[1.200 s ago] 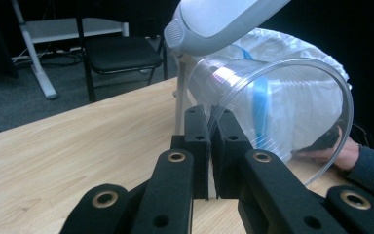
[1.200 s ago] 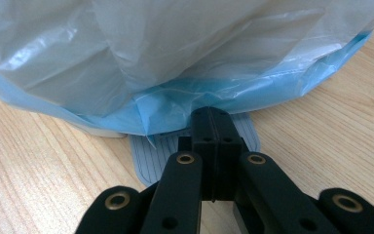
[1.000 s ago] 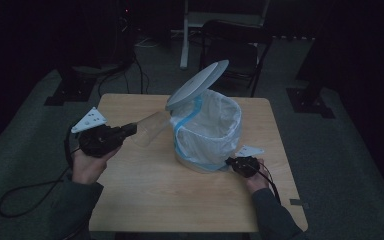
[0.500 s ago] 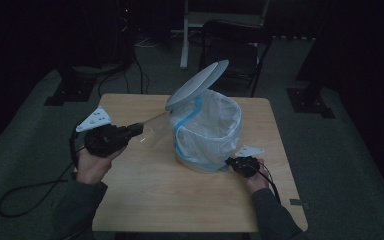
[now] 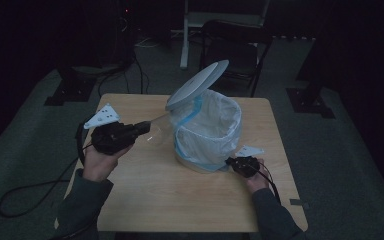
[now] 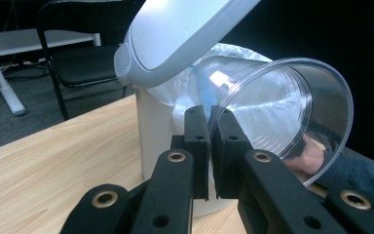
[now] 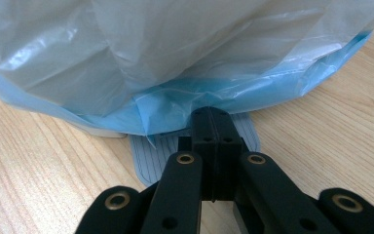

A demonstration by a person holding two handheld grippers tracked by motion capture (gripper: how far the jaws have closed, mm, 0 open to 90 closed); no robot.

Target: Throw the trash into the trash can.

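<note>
Dim room, grey floor (image 5: pixel 40 125), black chair (image 5: pixel 235 45) (behind table)

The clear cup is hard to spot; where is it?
Clear cup is pinched by the left tongs, left of the bin, under its raised lid.

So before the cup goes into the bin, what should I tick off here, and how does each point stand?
1. Left gripper shut on the clear plastic cup rim: ok.
2. Bin lid raised: ok.
3. Right gripper pressing the pedal at the bin's foot: ok, jaws shut, resting on it.
4. Cup over the bin opening: not ok, it is beside the bin under the lid's edge.
5. Liner bag seated on the rim: ok.
6. Cup empty: cannot tell.
</note>
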